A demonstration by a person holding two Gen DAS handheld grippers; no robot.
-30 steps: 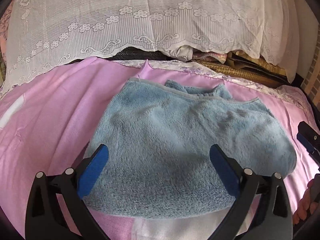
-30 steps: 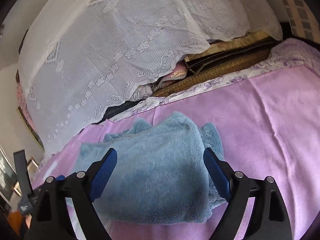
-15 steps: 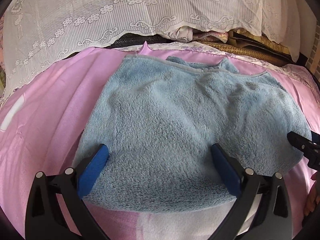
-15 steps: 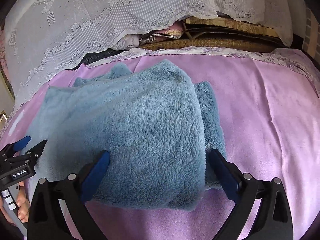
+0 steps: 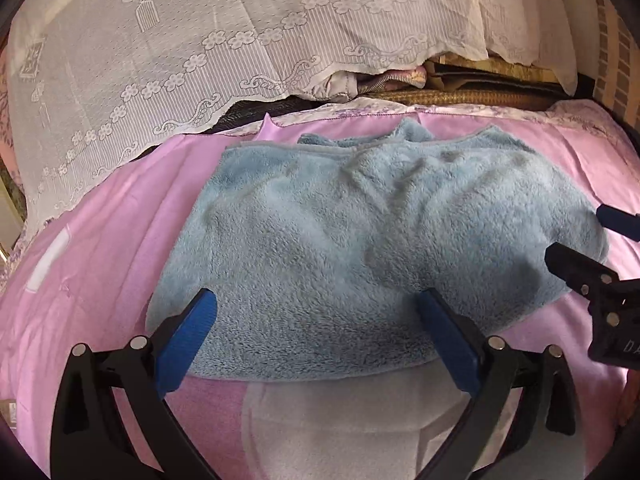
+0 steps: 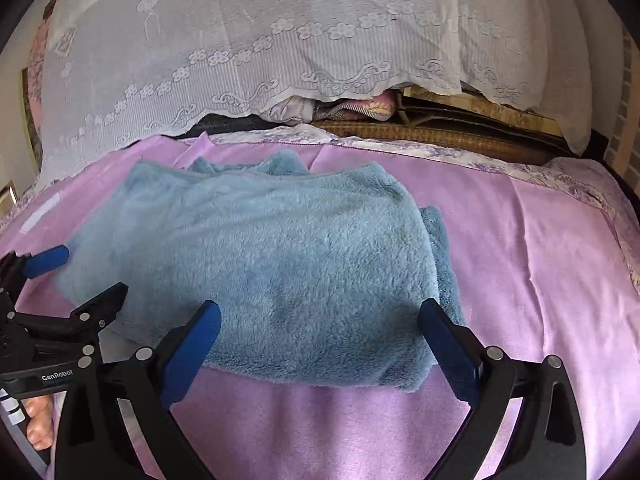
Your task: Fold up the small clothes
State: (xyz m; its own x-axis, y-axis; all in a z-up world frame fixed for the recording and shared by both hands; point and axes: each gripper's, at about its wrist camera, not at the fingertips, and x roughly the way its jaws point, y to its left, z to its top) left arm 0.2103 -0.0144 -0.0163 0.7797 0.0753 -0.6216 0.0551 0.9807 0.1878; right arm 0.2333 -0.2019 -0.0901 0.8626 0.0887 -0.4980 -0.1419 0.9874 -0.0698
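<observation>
A folded light-blue fleece garment (image 5: 360, 240) (image 6: 272, 264) lies on the pink bedspread (image 5: 120, 240) (image 6: 540, 260). My left gripper (image 5: 316, 320) hovers open over the garment's near-left part, blue pads wide apart with only fleece below them. My right gripper (image 6: 320, 328) is open too, spread above the garment's near-right edge, where a folded layer sticks out on the right. Each gripper shows in the other's view: the right gripper (image 5: 588, 248) at the far right edge, the left gripper (image 6: 76, 276) at the far left with fingers of a hand (image 6: 38, 420) under it.
A white lace cloth (image 5: 240, 40) (image 6: 320, 32) drapes over a stack of bedding and woven mats (image 6: 440, 128) behind the bedspread. A pale patch of white fabric (image 5: 340, 420) lies at the near edge below the garment. A brick wall (image 5: 618, 60) stands at the right.
Both grippers have drawn closer to the garment and levelled out; the right view rolled upright. Each gripper has come further into the other's view. The garment's folded shape is the same.
</observation>
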